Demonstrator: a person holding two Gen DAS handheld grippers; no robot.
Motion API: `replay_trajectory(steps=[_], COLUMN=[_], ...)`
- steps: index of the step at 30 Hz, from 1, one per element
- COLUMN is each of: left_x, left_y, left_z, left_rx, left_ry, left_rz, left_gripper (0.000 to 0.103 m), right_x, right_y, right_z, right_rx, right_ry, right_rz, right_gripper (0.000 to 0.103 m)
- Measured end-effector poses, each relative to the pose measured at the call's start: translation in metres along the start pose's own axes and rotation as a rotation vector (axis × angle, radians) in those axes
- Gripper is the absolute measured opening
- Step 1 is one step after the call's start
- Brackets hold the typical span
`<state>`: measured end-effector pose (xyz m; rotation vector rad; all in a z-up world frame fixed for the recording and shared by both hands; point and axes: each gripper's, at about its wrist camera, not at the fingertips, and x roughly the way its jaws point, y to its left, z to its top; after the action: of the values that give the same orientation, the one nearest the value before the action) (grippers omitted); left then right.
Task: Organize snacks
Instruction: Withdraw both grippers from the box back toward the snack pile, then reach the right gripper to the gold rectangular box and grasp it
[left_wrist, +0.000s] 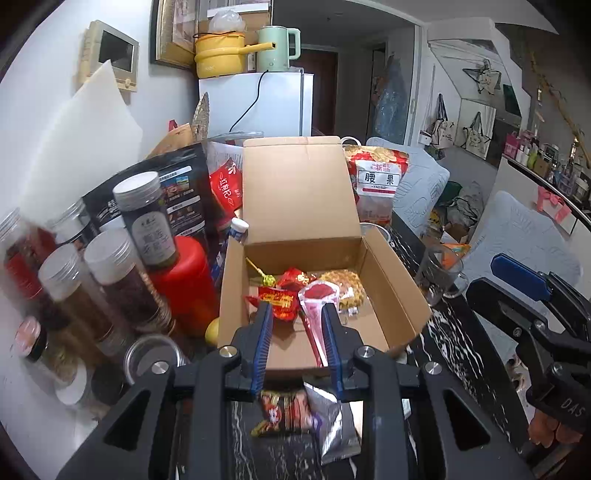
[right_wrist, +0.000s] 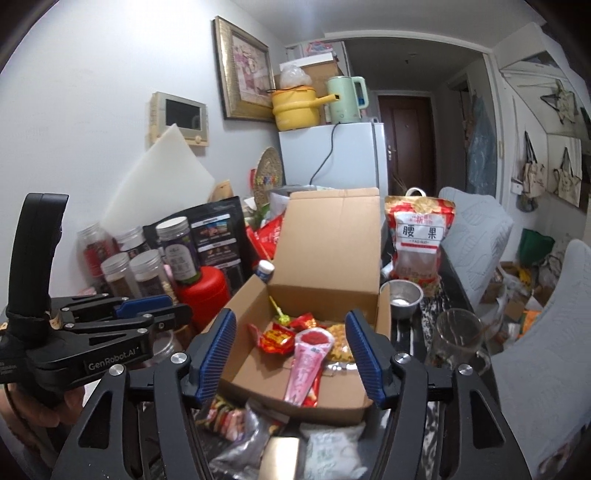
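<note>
An open cardboard box (left_wrist: 388, 295) (right_wrist: 332, 240) stands on the dark marble table with its lid up. In it lie a pink cone packet (left_wrist: 317, 295) (right_wrist: 306, 365), a red wrapped sweet (left_wrist: 280, 301) (right_wrist: 277, 339), a yellow crispy snack (left_wrist: 343, 284) (right_wrist: 340, 343) and a green lollipop (left_wrist: 267, 280) (right_wrist: 282, 317). My left gripper (left_wrist: 297, 321) (right_wrist: 181, 308) hovers at the box's near edge, shut and holding nothing. To its right, my right gripper (right_wrist: 291, 332) (left_wrist: 484, 277) is open and empty above the same edge. Loose packets (left_wrist: 280, 413) (right_wrist: 225, 417) lie on the table under both grippers.
Several lidded jars (left_wrist: 122, 280) and a red canister (left_wrist: 184, 280) crowd the box's left side. A cashew bag (left_wrist: 378, 184) (right_wrist: 417, 240) stands behind it on the right, with a metal cup (right_wrist: 404, 299) and a glass mug (left_wrist: 439, 273) (right_wrist: 458, 343). Padded chairs (right_wrist: 546, 332) border the table's right edge.
</note>
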<state>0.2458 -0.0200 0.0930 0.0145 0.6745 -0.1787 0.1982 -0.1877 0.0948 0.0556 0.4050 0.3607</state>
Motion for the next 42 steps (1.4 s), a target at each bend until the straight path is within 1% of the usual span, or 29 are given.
replay_trajectory(steps=[1,10,16,17,18,19,20,21,22,24,27,34,42], left_x=[-0.004,-0.032,-0.047,-0.048,-0.049,-0.049,-0.050,-0.052,-0.054,-0.055,-0.050,-0.033,-0.011], left_y=[0.001,0.005,0.005,0.004,0.004,0.004,0.005,0.005,0.005,0.006,0.007,0.009,0.005], left_z=[-0.003,-0.034,-0.054,-0.057,-0.060,-0.064,-0.067,-0.070,-0.074,-0.080,-0.087,-0.118,-0.144], left_rx=[0.004,0.017,0.026,0.028,0.029,0.028,0.027,0.027,0.026,0.023,0.015,0.012,0.035], left_ry=[-0.001,-0.011,-0.023,-0.018,-0.011,-0.011,-0.015,-0.028,-0.040,-0.045,-0.020,0.048,0.107], left_rz=[-0.001,-0.011,0.009,0.016,0.020,0.013,0.004,-0.001,0.001,0.020,-0.002,-0.037,-0.061], left_gripper=[0.027,0.027,0.027,0.029,0.034,0.055,0.081,0.090,0.095,0.096,0.096,0.096,0.096], right_x=[-0.004,-0.030,-0.040,-0.041,-0.042,-0.043,-0.044,-0.045,-0.045,-0.044,-0.041,-0.032,-0.019], right_y=[0.002,0.020,0.030,0.032,0.034,0.035,0.036,0.036,0.036,0.035,0.030,0.016,0.010], right_z=[-0.003,-0.030,-0.046,-0.048,-0.051,-0.054,-0.058,-0.060,-0.064,-0.071,-0.082,-0.106,-0.131], right_rx=[0.001,0.006,-0.004,-0.006,-0.009,-0.012,-0.011,-0.012,-0.012,-0.001,0.027,0.082,0.096], right_ry=[-0.004,-0.001,0.005,0.008,0.011,0.013,0.014,0.015,0.021,0.035,0.060,0.114,0.172], right_rz=[0.002,0.015,0.013,0.014,0.015,0.015,0.014,0.013,0.011,0.007,0.002,-0.018,-0.040], right_gripper=[0.066,0.068,0.069,0.069,0.069,0.069,0.072,0.073,0.073,0.073,0.073,0.073,0.073])
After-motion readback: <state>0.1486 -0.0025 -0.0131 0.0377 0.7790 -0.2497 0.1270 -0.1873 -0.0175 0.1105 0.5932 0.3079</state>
